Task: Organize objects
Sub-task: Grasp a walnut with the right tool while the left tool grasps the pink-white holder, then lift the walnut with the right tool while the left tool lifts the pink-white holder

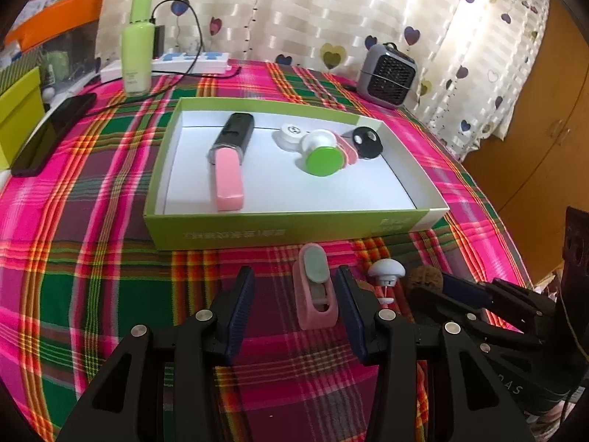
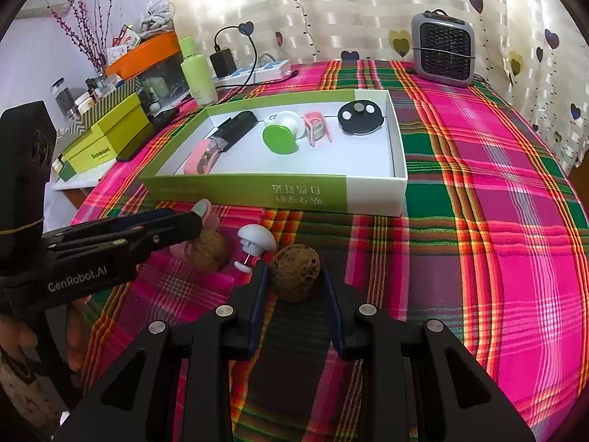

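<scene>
Between the spread fingers of the right gripper (image 2: 294, 287) sits a brown walnut (image 2: 294, 276), on the plaid tablecloth (image 2: 497, 221) before the green box (image 2: 257, 193). Inside that box lie a black-and-pink case (image 1: 230, 156), green-capped knob (image 1: 321, 160), black disc (image 1: 364, 141). Left gripper (image 1: 294, 294), fingers apart, flanks a pink clip (image 1: 314, 291).

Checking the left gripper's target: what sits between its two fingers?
A pink clip with a grey pad, close to the right finger of the open left gripper; left wrist view shows it.
</scene>
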The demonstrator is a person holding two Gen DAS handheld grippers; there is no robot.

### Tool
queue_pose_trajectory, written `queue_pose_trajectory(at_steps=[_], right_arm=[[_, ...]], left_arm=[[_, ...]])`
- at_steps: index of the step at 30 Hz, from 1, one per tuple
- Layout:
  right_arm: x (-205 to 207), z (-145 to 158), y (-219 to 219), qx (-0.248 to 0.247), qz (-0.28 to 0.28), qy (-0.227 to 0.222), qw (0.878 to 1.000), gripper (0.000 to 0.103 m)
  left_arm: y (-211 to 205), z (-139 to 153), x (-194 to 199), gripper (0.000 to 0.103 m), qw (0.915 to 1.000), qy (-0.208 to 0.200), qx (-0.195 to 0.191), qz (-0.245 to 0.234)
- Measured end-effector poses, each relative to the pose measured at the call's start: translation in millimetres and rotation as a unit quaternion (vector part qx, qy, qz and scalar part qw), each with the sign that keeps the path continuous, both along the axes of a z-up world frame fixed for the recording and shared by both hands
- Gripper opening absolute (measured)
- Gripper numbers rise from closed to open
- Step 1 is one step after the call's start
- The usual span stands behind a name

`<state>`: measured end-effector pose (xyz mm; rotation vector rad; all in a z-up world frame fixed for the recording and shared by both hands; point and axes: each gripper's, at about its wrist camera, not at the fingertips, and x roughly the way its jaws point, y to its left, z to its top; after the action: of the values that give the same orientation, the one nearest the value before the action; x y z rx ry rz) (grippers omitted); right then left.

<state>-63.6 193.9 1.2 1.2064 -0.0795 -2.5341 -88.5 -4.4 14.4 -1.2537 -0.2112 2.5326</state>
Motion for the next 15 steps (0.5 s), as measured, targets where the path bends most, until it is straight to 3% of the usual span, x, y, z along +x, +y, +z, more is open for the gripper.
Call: queue_pose_trajectory(at_steps=[11, 15], right_arm=[[2, 3, 2, 0.002, -0.007, 0.000, 1.000, 0.030], [1, 3, 3, 0.002, -0.010, -0.001, 1.000, 0.030]], left_arm=[[-7, 0, -1, 0.044, 0.9997, -0.002, -0.022, 0.002], [6, -5, -2, 0.044, 0.9978, 0.005, -0.065, -0.013]])
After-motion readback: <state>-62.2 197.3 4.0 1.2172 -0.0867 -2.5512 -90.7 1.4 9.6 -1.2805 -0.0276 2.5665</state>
